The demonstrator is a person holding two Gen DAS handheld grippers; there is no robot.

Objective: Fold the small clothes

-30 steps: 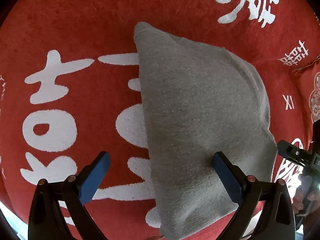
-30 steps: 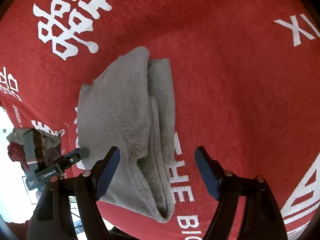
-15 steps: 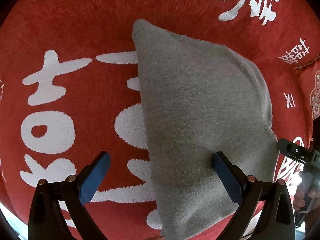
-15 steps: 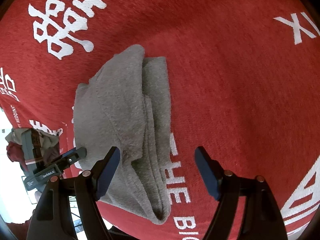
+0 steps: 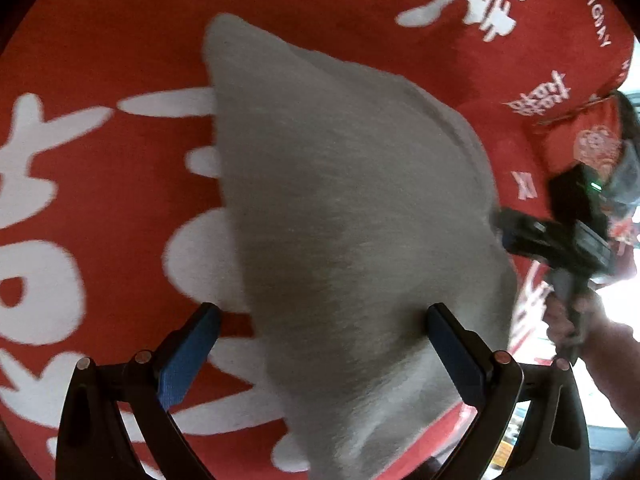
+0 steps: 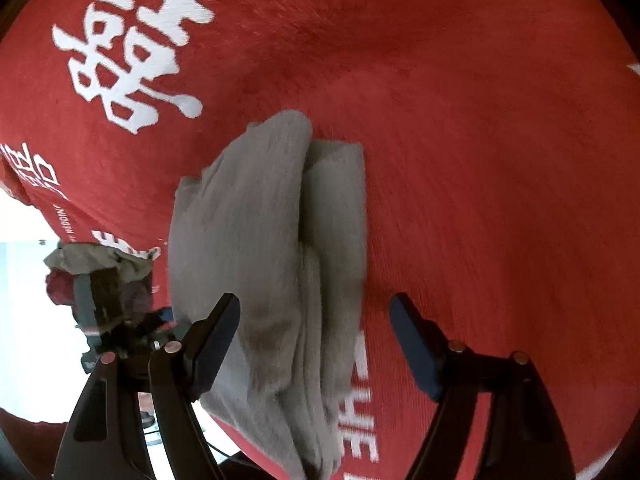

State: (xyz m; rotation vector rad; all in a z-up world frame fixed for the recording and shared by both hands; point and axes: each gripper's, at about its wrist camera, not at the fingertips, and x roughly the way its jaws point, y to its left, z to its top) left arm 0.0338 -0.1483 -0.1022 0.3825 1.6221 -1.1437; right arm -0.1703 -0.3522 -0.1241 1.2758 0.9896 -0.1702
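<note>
Grey knit garment [image 6: 264, 264], folded, on red printed cloth [image 6: 480, 160] | soft, light, limp | take near folded edge | both hand-held grippers [image 6: 316, 336] [image 5: 320, 344] agape, empty

matt grey knit garment [image 5: 352, 220] on fuzzy red terry cloth [image 5: 120, 40]

We seem to be in a home: a red wedding blanket [image 6: 460, 128] printed with white characters, a matching cushion [image 5: 580, 136] beside it.
</note>
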